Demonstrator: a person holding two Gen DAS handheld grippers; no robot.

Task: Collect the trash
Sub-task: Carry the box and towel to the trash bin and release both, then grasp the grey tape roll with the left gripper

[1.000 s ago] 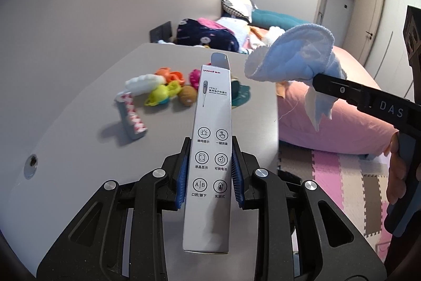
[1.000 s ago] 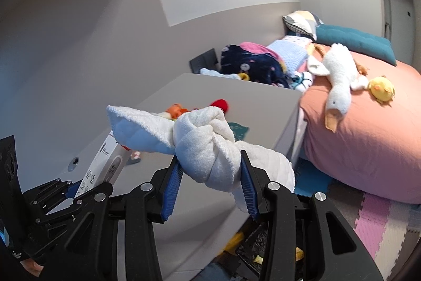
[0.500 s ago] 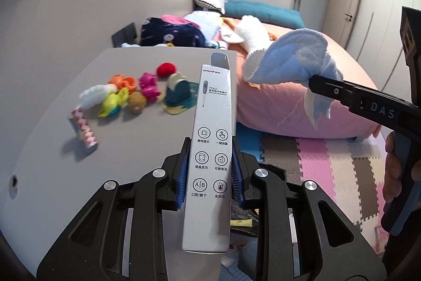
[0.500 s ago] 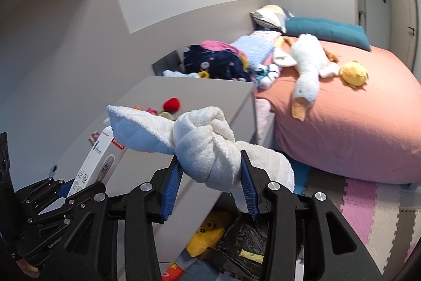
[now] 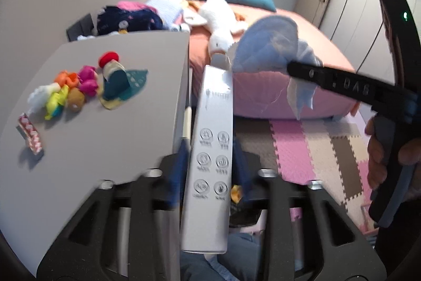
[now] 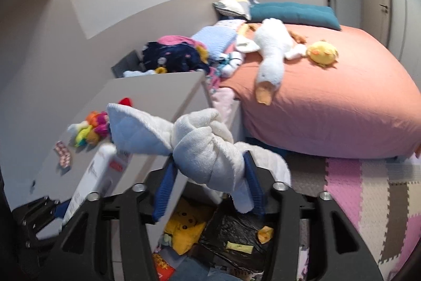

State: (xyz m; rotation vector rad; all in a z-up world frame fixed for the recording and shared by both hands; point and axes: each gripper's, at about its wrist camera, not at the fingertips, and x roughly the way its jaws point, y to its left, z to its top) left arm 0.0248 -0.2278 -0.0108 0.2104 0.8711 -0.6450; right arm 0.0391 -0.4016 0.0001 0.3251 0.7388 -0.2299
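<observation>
A long white thermometer box [image 5: 210, 188] stands between the pads of my left gripper [image 5: 210, 149]. Its jaws are opening, a gap shows on each side, and the box leans left. It also shows as the box [image 6: 100, 175] at lower left in the right wrist view. A knotted white cloth [image 6: 202, 146] sits between the pads of my right gripper [image 6: 209, 161], whose jaws are opening too; the blurred left pad looks just off the cloth. Under both grippers lies a black trash bag [image 6: 236, 231] with yellow scraps in it. The cloth [image 5: 268, 44] also hangs at the right gripper's finger [image 5: 342, 86].
A grey table [image 5: 92, 136] on the left carries several small colourful toys [image 5: 73, 91] and a red-and-white wrapper [image 5: 30, 133]. A yellow plush [image 6: 184, 223] lies beside the bag. Behind is a pink bed [image 6: 329, 109] with soft toys; a foam mat [image 5: 302, 138] covers the floor. A hand [image 5: 379, 157] grips the right tool.
Both grippers swung right off the table edge and dipped over the trash bag. The left pads came away from the box, which tilted. The right pads spread a little around the cloth.
</observation>
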